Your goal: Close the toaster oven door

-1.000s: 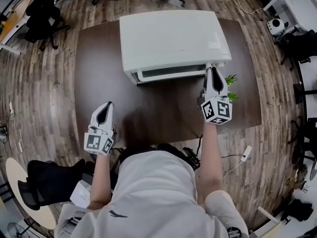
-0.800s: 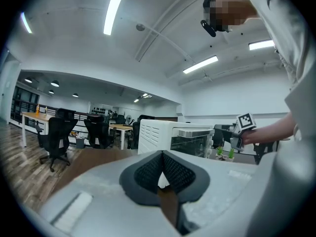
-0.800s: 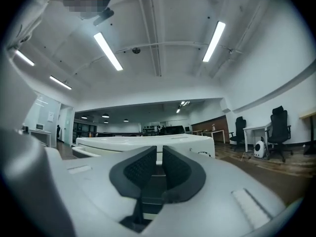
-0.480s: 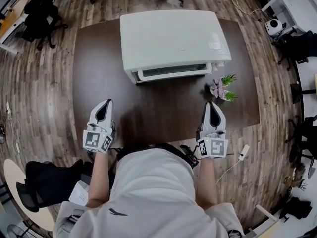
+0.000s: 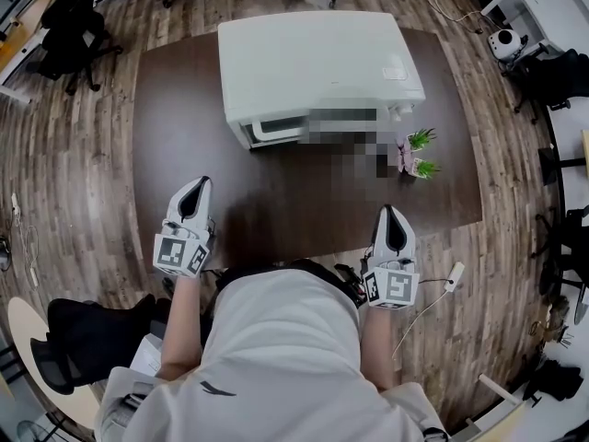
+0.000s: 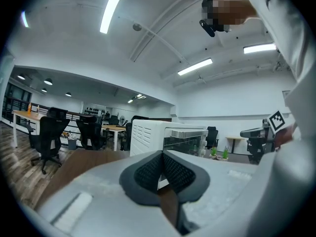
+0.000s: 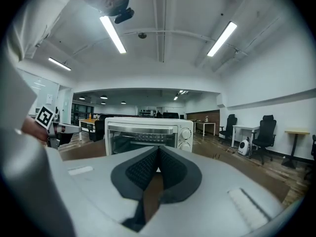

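A white toaster oven [image 5: 317, 67] stands at the far side of the dark brown table [image 5: 184, 173], its glass door [image 7: 140, 141] upright against its front. In the right gripper view its knobs [image 7: 185, 134] sit right of the door. My left gripper [image 5: 196, 194] rests near the table's front left edge, jaws shut and empty. Drawn back to the front right edge, my right gripper [image 5: 390, 223] is also shut with nothing in it. Both are well clear of the oven [image 6: 170, 139].
Two small potted plants [image 5: 416, 153] stand on the table right of the oven. A white cable and plug [image 5: 453, 280] lie on the wood floor by my right side. Office chairs [image 5: 78, 21] and desks surround the table.
My right gripper has pulled back from the oven's right front corner to the table's near edge, and its jaws have shut. The left gripper barely moved.
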